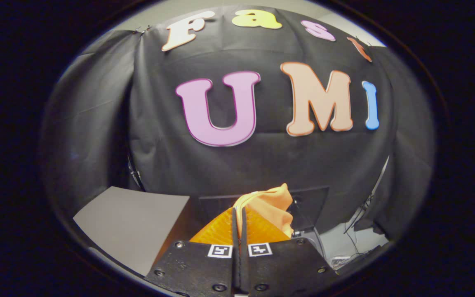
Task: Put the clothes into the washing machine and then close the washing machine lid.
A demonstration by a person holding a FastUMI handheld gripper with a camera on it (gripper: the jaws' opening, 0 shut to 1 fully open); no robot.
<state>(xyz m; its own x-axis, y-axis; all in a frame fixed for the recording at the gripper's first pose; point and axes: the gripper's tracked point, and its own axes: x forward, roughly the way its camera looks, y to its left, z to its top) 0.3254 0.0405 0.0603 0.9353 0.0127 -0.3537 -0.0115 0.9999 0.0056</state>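
My gripper (238, 218) is shut, its two fingers pressed nearly together on a piece of orange cloth (272, 204). The cloth bunches up just past the fingertips and drapes off to their right side. Beyond the cloth stands a dark upright panel (309, 204), which may be the washing machine's raised lid, though I cannot tell for sure. The gripper is held up high, facing the booth's black cloth wall.
A grey flat surface (132, 225) lies below and to the left of the fingers. To the right, a pale floor area with loose cables (355, 231) shows under the hem of the black cloth wall (262, 161).
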